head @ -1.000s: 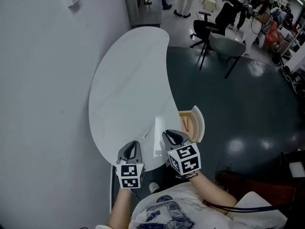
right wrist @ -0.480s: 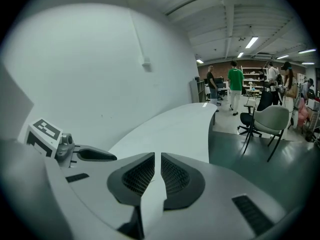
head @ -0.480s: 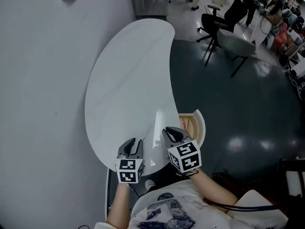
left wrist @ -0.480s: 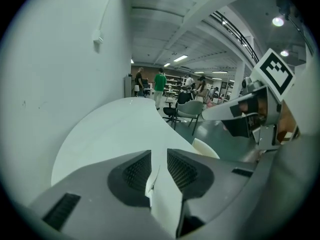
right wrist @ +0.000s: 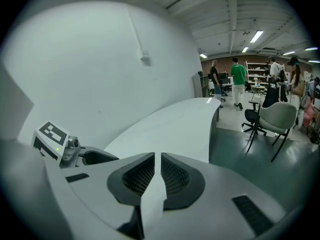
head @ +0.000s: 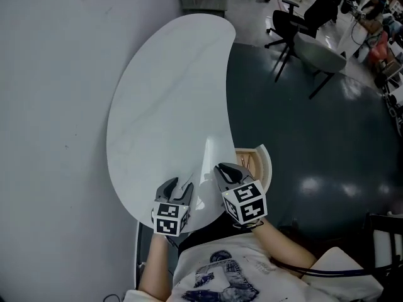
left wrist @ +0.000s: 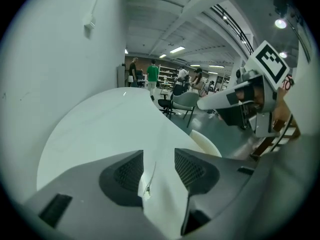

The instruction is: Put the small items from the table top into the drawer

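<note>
Left gripper (head: 178,186) is angled down over the near end of the white table (head: 157,99). Its jaws have just been opening and now stand wide apart, probably to straddle the next small item for a pick. That item is a thin pin-like piece (left wrist: 147,180), and what it is exactly is too small to tell. It lies flat on the table top in the gap between the two pads, closer to the left pad (left wrist: 129,173) than to the right one. No pad presses on it, so it is not gripped yet. It runs roughly along the line the jaws point, so closing on it should catch it across its thin side. It is slim and flat on a smooth top, so it could slip or skate away. Right gripper (head: 225,170) hangs just to the right, near the table's right edge, jaws almost together with only a slit between them. A pale sheet (head: 214,159) appears to sit in that slit, reaching forward over the table. I judge it clamped there, though it is hard to separate from the white top. The drawer (head: 259,162) stands open just right of the right gripper, below the table edge. Its open position suits drop-offs, and some thin things already lie inside. The rest of the table top shows no other small items.
</note>
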